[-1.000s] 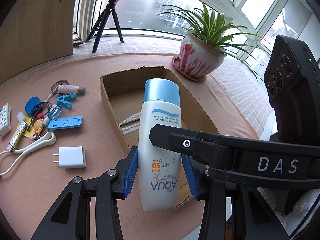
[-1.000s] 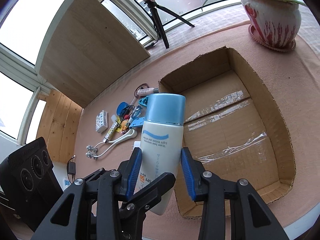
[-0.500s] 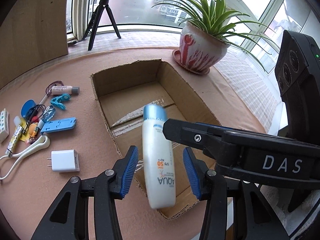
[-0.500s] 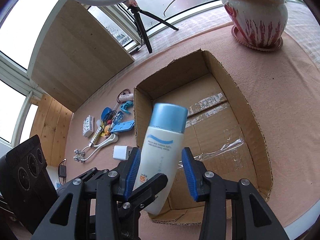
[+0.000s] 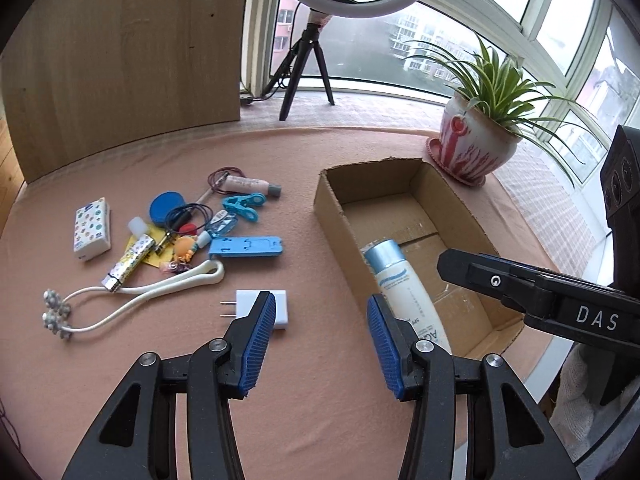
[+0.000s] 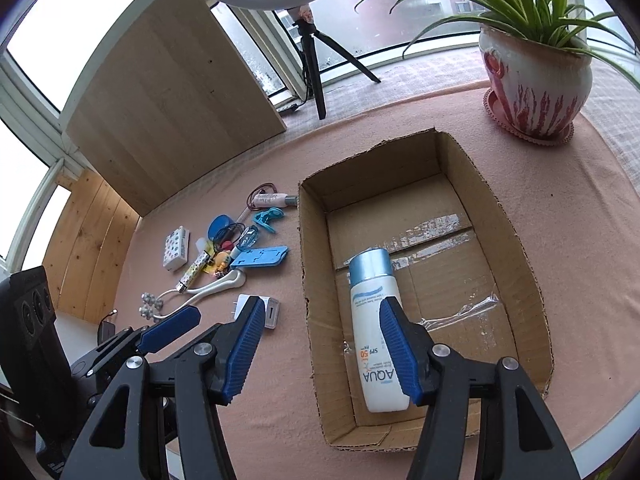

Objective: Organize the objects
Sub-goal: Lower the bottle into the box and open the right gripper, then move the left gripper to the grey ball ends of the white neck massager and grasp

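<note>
Fingers (image 6: pixel 394 344) spread, empty | sunscreen bottle (image 6: pixel 372 320) flat in box (image 6: pixel 520 248), beyond them

Each tool (image 5: pixel 320 332) (image 6: pixel 322 346) has black arms, silver screws, ribbed blue pads (image 5: pixel 258 344); one reads "DAS".

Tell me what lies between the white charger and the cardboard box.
Only bare pink tablecloth lies between the white charger and the cardboard box; the right wrist view shows it best.
</note>
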{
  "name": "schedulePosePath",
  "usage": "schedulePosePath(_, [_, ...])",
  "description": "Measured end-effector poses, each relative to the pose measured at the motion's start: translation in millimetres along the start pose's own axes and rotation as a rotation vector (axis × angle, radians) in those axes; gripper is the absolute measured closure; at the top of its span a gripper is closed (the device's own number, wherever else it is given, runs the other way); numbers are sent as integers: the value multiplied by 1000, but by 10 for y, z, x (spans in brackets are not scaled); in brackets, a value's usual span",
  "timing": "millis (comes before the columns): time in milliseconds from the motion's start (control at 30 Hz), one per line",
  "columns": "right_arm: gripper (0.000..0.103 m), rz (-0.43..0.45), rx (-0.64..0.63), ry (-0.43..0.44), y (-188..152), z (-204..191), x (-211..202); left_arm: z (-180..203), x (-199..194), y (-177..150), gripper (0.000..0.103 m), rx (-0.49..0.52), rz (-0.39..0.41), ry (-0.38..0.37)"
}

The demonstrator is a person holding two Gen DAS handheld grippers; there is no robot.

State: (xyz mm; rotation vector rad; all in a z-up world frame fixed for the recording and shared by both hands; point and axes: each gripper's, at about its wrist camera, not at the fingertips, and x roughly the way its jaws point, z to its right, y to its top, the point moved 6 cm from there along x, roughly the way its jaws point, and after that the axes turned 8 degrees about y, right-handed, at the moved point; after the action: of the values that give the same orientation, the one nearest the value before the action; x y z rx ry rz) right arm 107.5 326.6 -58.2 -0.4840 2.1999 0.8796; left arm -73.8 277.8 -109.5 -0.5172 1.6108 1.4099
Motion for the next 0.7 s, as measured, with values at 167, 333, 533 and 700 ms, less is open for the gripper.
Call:
schedulePosePath(167, [47,0,-59,-7,-24,-277,64,-493,-193,-26,51,-55,27,67])
schedulePosePath(333, [47,-7,-113,-12,-52,-550,166,-983,-344,-87,51,-100,41,124])
schedulePosePath(533, [47,-26,-147,-25,-109,-743,321,-1652,-379,-252,51,-161,18,185])
schedulePosePath(700, [47,-54,-146,-30,-159,-824,480,-2168,-285,-376,50,-219,-30,207])
